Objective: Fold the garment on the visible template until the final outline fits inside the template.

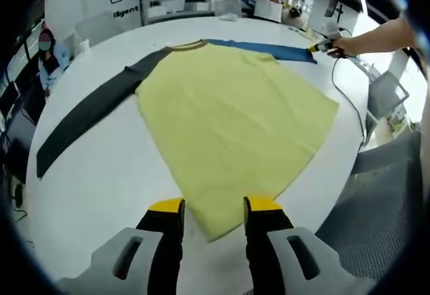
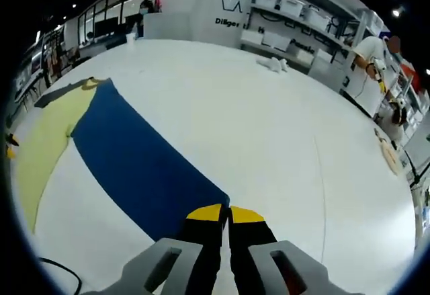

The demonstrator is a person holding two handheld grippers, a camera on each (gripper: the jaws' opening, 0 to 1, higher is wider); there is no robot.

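- garment point(image 1: 232, 120) flat on worktop point(image 1: 114, 174), sleeves spread along far edge
- left gripper point(image 1: 213, 207) jaws spread over hem corner
- right gripper point(image 2: 225, 213) pinching blue sleeve point(image 2: 144, 164) cuff

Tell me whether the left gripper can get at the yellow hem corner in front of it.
Probably yes. The left gripper has its jaws apart, and the hem corner of the yellow shirt lies flat on the white table between their tips, with nothing lying over it.

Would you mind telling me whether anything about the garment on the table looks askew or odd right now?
Nothing looks damaged. The yellow shirt lies flat, both sleeves spread wide: the grey sleeve and the blue sleeve, whose cuff the right gripper pinches.
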